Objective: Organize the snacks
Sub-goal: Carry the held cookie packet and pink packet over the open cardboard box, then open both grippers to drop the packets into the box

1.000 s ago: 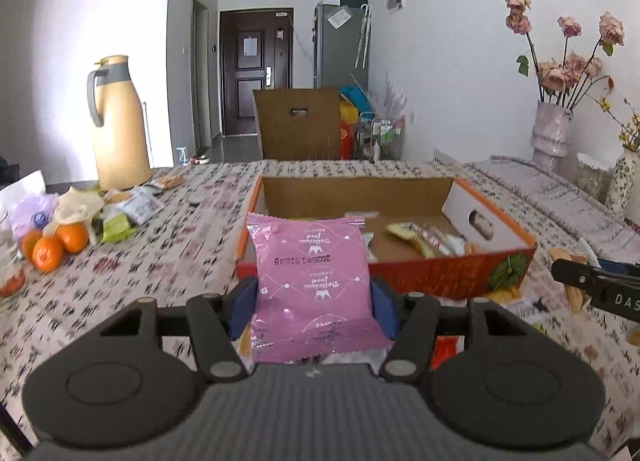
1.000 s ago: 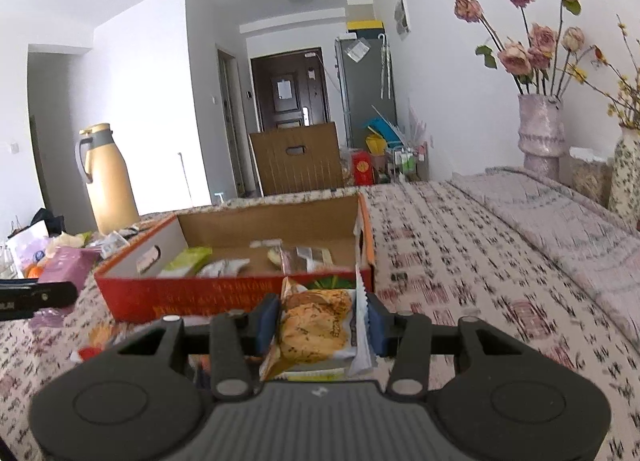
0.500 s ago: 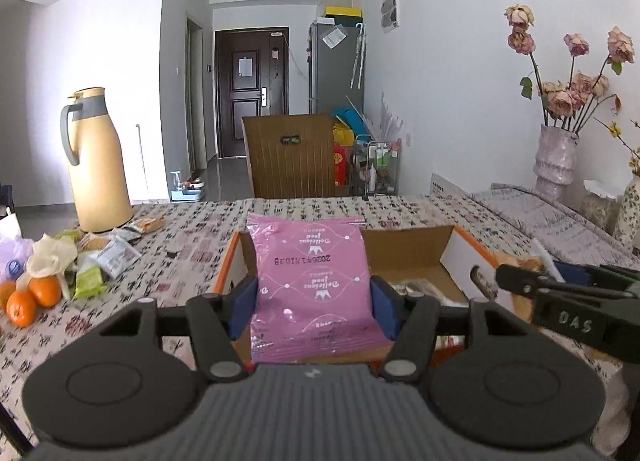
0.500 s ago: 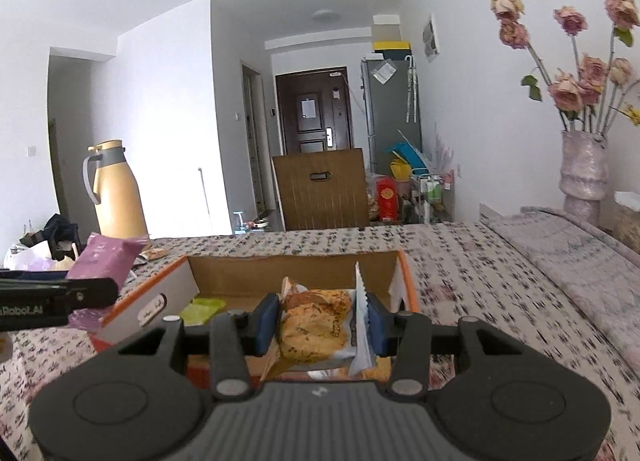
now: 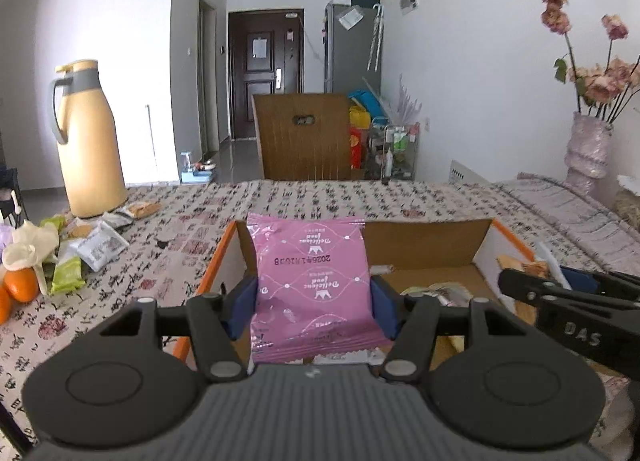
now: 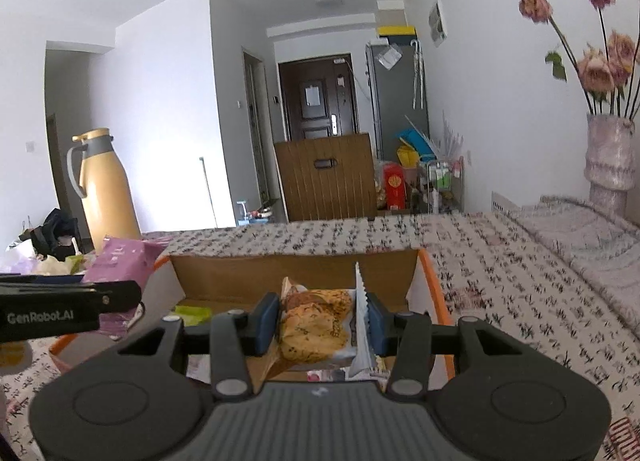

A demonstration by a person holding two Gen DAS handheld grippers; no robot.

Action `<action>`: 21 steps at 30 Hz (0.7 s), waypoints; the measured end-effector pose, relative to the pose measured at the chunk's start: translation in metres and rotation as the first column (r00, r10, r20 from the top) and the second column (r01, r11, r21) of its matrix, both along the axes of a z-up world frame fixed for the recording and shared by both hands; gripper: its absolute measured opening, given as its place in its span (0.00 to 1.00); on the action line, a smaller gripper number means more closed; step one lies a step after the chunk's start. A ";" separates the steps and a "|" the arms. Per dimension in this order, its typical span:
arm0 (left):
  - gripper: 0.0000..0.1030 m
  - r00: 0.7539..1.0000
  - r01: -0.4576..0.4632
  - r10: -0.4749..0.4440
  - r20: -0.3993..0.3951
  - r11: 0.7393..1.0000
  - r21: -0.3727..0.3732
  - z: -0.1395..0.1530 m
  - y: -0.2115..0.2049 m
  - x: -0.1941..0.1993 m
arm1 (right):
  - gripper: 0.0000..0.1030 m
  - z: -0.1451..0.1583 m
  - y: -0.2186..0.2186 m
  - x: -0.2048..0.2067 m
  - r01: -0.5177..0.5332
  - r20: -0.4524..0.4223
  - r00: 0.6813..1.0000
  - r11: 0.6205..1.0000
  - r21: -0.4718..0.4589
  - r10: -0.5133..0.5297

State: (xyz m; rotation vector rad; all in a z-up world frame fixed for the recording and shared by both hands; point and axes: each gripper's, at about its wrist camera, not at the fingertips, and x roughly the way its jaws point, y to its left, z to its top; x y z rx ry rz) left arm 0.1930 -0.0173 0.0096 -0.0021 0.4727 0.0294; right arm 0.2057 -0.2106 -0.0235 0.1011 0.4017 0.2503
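Snacks ride in both claws — my left claw (image 5: 314, 303) is clamped on the pink packet (image 5: 312, 285), my right claw (image 6: 322, 323) on the pastry packet (image 6: 316, 325), both held above the open cardboard box (image 5: 424, 245) on the table (image 5: 320, 197). Next, I judge: lower each inside, then release.

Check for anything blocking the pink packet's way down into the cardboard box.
Nothing visible blocks it. The left gripper holds the pink packet over the open cardboard box; the right gripper hovers off to the side.
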 end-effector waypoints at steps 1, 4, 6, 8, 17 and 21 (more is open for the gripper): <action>0.59 1.000 0.001 -0.001 -0.010 1.000 -0.002 -0.002 0.001 0.002 | 0.44 -0.002 0.000 0.001 -0.002 -0.008 1.000 1.000 -0.001 0.002; 0.59 1.000 0.001 -0.001 -0.027 1.000 -0.009 -0.006 0.004 0.004 | 0.47 -0.005 0.004 0.001 -0.004 -0.016 1.000 1.000 -0.020 0.004; 0.60 1.000 0.000 0.000 -0.030 1.000 -0.020 -0.007 0.005 0.004 | 0.51 -0.005 0.003 0.001 0.000 -0.018 1.000 1.000 -0.025 -0.001; 0.69 1.000 -0.004 0.003 -0.025 1.000 -0.030 -0.005 0.007 0.003 | 0.53 -0.005 0.002 0.001 0.013 -0.019 1.000 1.000 -0.022 -0.013; 1.00 0.998 -0.057 0.058 0.012 0.997 -0.048 0.001 0.014 -0.003 | 1.00 -0.003 -0.004 -0.002 0.040 -0.003 0.999 0.999 -0.006 -0.040; 1.00 0.998 -0.057 0.058 0.013 0.997 -0.053 0.002 0.014 -0.004 | 1.00 -0.003 -0.004 -0.003 0.043 0.002 0.999 0.999 -0.003 -0.043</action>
